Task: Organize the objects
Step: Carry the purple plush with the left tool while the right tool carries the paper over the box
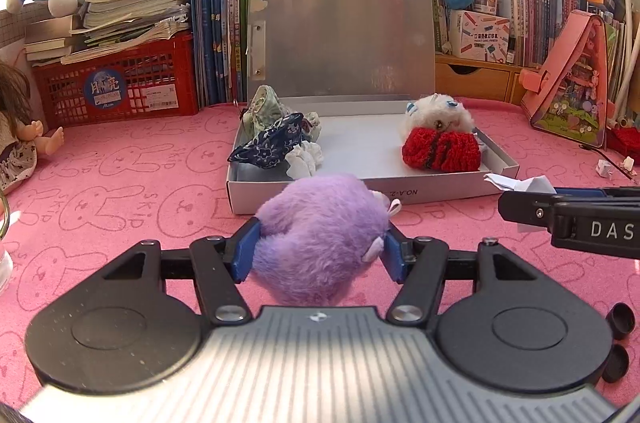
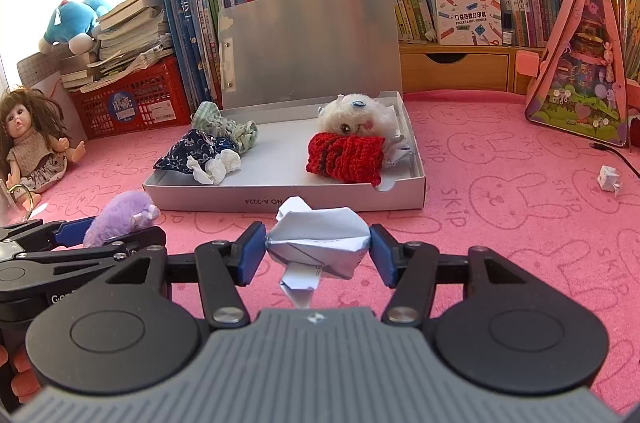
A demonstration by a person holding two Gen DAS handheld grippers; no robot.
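Both grippers' fingers are clamped: left gripper on purple plush hiding box front, right gripper on folded paper.

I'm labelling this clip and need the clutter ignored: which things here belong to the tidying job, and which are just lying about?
Part of the job:
- purple plush toy in the left tongs
- folded paper in the right tongs
- open grey box
- red knitted piece inside it

Just lying about:
- doll
- red crate
- pink triangular case
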